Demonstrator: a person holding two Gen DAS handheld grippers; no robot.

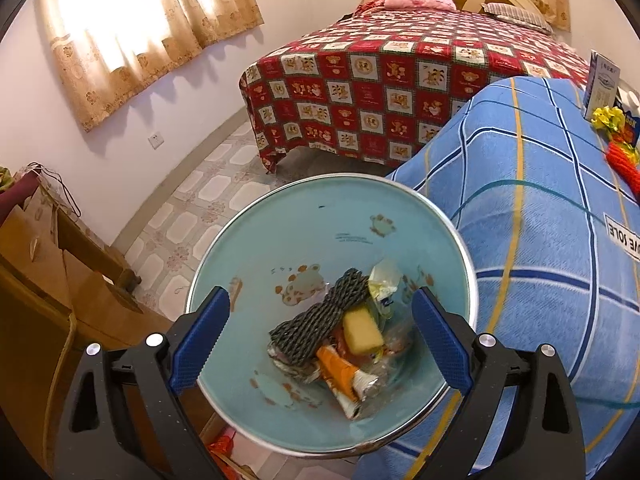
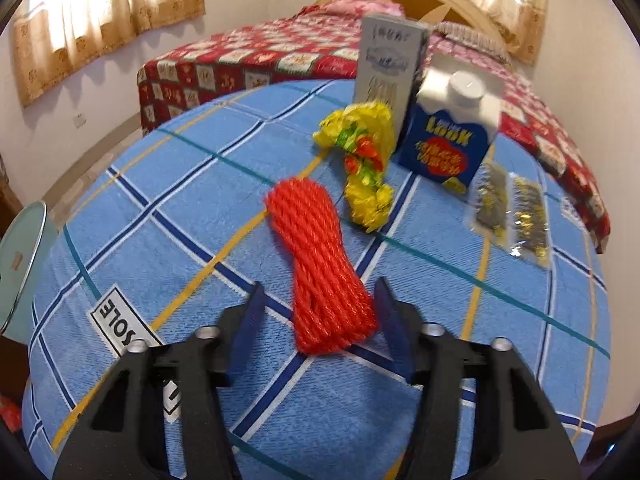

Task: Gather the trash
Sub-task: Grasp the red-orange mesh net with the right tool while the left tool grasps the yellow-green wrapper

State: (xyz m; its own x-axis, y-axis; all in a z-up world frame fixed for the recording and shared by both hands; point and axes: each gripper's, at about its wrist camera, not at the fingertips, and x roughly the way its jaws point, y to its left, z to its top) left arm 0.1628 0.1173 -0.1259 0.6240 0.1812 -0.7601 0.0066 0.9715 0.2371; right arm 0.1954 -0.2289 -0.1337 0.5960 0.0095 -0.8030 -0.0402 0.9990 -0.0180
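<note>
My left gripper is open and empty, right over a light blue trash bin. The bin holds a dark foam net, a yellow sponge piece, an orange wrapper and other wrappers. My right gripper is open, its fingers on either side of the near end of a red foam net lying on the blue checked cloth. Beyond it lie a crumpled yellow wrapper, a blue milk carton, a grey carton and clear foil packets.
The bin's rim shows at the left edge of the cloth-covered table. A bed with a red patterned cover stands behind. Wooden furniture and paper bags are at the left on the tiled floor.
</note>
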